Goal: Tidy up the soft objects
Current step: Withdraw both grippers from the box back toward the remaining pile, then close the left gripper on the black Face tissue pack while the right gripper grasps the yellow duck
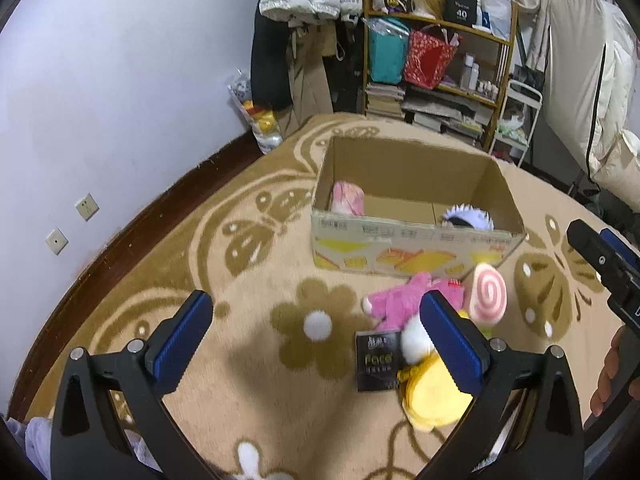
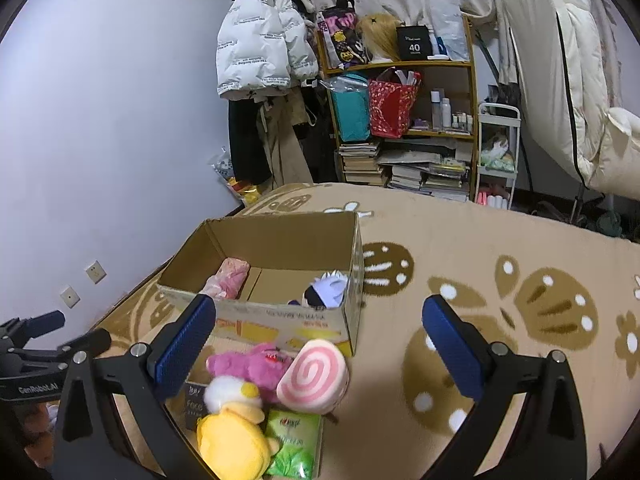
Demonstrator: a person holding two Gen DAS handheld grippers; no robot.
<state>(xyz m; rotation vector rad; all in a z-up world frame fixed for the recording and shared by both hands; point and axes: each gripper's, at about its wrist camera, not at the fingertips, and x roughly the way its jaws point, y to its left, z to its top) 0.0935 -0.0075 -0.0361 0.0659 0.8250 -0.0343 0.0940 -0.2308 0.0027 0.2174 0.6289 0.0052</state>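
Note:
An open cardboard box (image 1: 412, 252) (image 2: 280, 324) stands on the flowered carpet. Inside it lie a pale pink plush (image 1: 348, 198) (image 2: 228, 280) and a white-haired doll (image 1: 466, 218) (image 2: 326, 290). In front of the box sit a pink plush toy (image 1: 396, 300) (image 2: 256, 366), a pink swirl roll plush (image 1: 486, 294) (image 2: 314, 376) and a yellow and white duck plush (image 1: 432, 392) (image 2: 236, 428). My left gripper (image 1: 318, 340) hovers open over the carpet, left of the toys. My right gripper (image 2: 318, 346) is open above the swirl roll, holding nothing.
A black packet (image 1: 378, 360) (image 2: 196, 404) and a green packet (image 2: 296, 444) lie among the toys. A crowded bookshelf (image 2: 404, 120), hanging coats (image 2: 260, 40) and a white cart (image 2: 498, 152) stand at the carpet's far edge. The wall runs along the left.

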